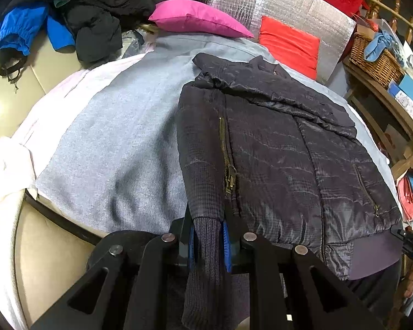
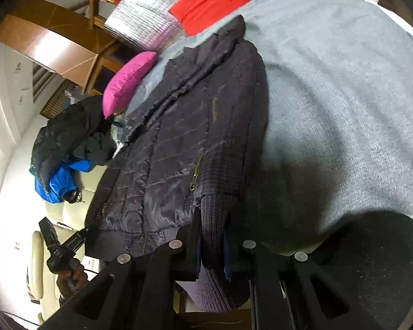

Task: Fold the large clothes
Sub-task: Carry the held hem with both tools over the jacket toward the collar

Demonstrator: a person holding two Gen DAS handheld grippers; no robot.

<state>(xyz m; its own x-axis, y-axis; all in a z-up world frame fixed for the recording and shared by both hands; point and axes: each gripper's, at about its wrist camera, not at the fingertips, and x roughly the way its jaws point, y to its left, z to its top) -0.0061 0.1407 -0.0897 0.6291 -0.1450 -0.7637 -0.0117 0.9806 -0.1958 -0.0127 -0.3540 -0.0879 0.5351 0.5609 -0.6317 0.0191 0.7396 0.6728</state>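
On the grey blanket lies a dark quilted jacket, spread flat with its front up and its collar toward the pink cushion and red cushion at the far end. Both of its sleeves are folded in along its sides. The left gripper is clamped on the ribbed knit cuff of one sleeve, the cuff pinched between its blue-padded fingers at the near edge. The right gripper pinches the other ribbed cuff the same way, at the jacket's opposite side. A brass zipper runs beside the sleeve in the left view. Beyond the blanket, a heap of black and blue clothes sits on a cream sofa.
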